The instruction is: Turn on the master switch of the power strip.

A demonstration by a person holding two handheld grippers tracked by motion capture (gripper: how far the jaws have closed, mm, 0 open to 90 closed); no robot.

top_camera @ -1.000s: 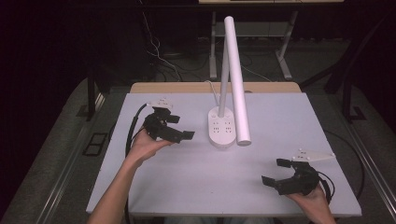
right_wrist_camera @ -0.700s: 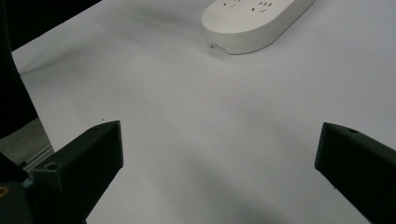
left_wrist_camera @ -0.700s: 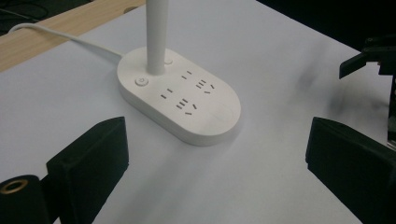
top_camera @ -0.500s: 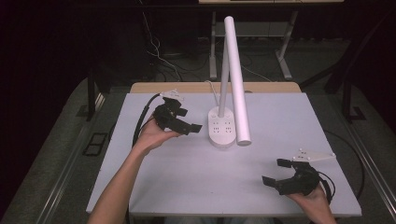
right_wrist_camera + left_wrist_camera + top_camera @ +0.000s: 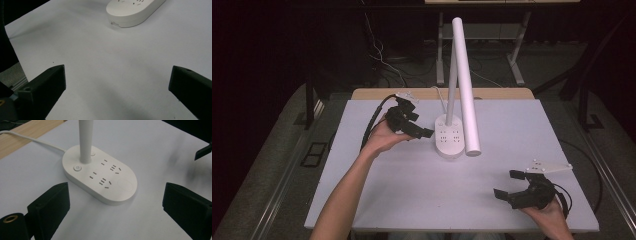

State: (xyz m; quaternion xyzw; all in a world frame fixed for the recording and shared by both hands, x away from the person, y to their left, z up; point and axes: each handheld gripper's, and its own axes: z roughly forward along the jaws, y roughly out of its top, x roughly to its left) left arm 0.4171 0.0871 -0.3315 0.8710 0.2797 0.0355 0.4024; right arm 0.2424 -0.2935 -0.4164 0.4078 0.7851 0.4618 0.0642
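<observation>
your left tongs (image 5: pixel 426 131) hang just beside the lamp base (image 5: pixel 449 139), their jaws spread wide and holding nothing. in the left gripper view the white oval base (image 5: pixel 100 178) sits between the two black jaws but ahead of them, not yet touched on either side. the lamp stands near the middle of the far half of the table (image 5: pixel 377 200), its post rising from the back of the base and the long white head (image 5: pixel 467 85) slanting down toward you until its end hangs just over the base's right side. the round power button (image 5: pixel 77 168) lies on the base beside the foot of the post (image 5: pixel 85 140), with socket slots across the top and a white cord (image 5: pixel 30 140) trailing off toward the wooden strip at the table's far edge.

your right tongs (image 5: pixel 508 186) rest well apart from the lamp, near the front right corner, also wide and empty; the right gripper view looks across bare table to the near end of the base (image 5: pixel 132 11).

so, as i judge it, you're in the approach only: nothing on the lamp is gripped or pressed. what's left is the whole contact itself, whether you mean the button, the base or the head, and i cannot tell whether the light is on.
</observation>
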